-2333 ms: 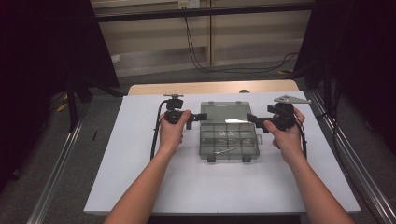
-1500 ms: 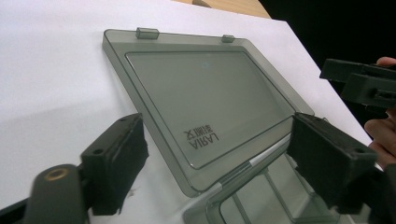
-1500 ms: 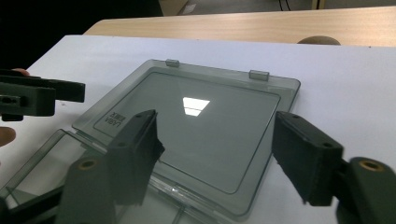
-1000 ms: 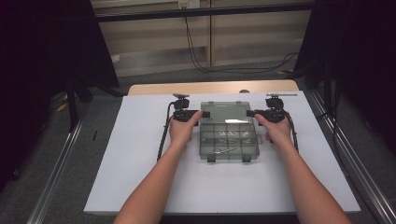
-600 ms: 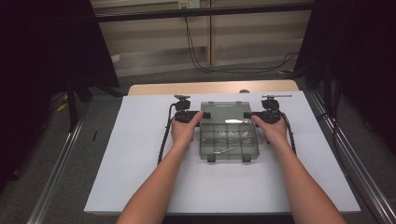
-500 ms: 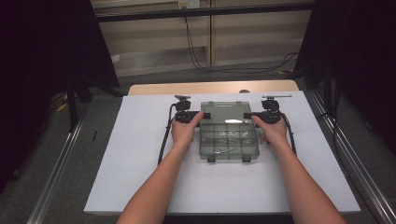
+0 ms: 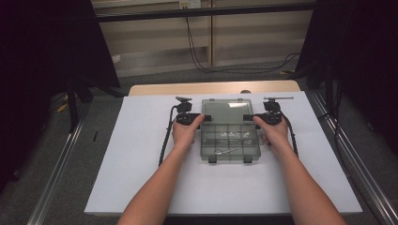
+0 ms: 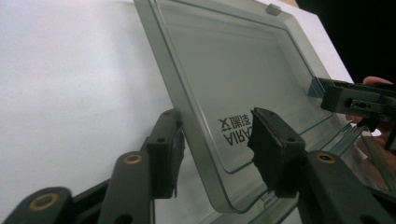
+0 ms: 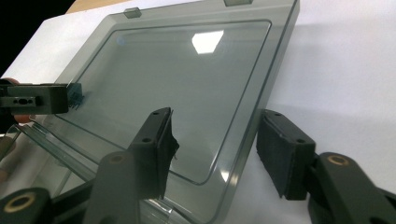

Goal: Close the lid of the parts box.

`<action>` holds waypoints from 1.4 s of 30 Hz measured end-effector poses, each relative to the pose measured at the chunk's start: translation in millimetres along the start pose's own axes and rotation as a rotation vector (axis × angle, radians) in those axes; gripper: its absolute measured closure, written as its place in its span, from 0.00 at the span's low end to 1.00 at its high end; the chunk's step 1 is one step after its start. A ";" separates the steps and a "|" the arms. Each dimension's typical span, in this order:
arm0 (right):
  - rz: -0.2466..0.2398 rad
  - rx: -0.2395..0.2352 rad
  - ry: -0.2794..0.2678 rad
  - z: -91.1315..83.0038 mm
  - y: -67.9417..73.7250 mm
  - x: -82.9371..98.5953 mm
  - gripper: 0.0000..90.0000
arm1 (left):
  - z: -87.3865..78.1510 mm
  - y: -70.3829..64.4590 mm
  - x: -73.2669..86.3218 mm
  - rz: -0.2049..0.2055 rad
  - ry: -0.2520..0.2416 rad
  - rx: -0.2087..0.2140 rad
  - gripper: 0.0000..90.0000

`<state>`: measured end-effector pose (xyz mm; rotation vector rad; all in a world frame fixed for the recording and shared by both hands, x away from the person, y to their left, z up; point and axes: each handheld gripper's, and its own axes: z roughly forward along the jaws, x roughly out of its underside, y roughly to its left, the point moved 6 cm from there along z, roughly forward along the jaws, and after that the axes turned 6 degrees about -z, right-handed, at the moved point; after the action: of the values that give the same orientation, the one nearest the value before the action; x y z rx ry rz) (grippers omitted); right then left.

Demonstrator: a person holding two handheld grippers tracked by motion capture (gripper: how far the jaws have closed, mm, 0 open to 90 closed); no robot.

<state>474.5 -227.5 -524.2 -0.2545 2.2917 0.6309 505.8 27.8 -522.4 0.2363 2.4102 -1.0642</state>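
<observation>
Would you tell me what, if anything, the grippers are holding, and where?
Nothing is clamped yet. The left gripper and right gripper each straddle a side edge of the box's open lid, jaws open around it.

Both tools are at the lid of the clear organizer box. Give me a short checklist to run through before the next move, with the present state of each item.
1. Left tool straddles the lid's side edge: ok, one jaw on each face.
2. Left tool clamped on the lid: not ok, there is a gap at both pads.
3. Right tool straddles the opposite edge: ok.
4. Right tool clamped: not ok, the outer pad stands clear of the edge.
5. Lid open, raised off the box: ok.
6. Small metal parts seated in their compartments: cannot tell, too small.
</observation>
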 end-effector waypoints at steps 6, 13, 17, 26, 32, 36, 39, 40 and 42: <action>-0.081 0.041 -0.076 -16.3 2.9 -9.3 0.75 | -14.1 -7.3 -4.9 0.092 -0.047 -0.005 0.75; -0.139 0.058 -0.138 -32.8 6.0 -13.0 0.92 | -23.2 -10.9 -4.5 0.147 -0.092 0.008 0.82; -0.166 0.060 -0.156 -37.3 8.2 -11.8 0.95 | -26.3 -14.4 -5.0 0.167 -0.105 0.002 0.81; -0.256 0.092 -0.191 -41.1 13.8 -10.7 0.95 | -41.2 -16.9 -20.1 0.153 -0.189 0.018 0.84; -0.272 0.086 -0.216 -41.2 13.4 -9.1 0.95 | -41.0 -19.1 -20.5 0.171 -0.189 0.026 0.88; -0.259 0.075 -0.212 -40.5 13.0 -9.5 0.95 | -42.5 -21.1 -19.3 0.260 -0.188 -0.030 0.93; -0.245 0.063 -0.194 -38.7 11.3 -11.2 0.91 | -43.4 -22.6 -18.5 0.284 -0.189 -0.050 0.94; -0.251 0.062 -0.177 -38.6 11.6 -11.8 0.89 | -43.4 -23.8 -18.3 0.289 -0.193 -0.046 0.94; -0.274 0.075 -0.158 -40.0 12.5 -14.7 0.83 | -44.3 -24.5 -17.9 0.303 -0.190 -0.052 0.94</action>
<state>456.3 -237.2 -484.9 -0.4562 2.0761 0.4087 496.6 44.3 -472.1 0.4459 2.1454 -0.8449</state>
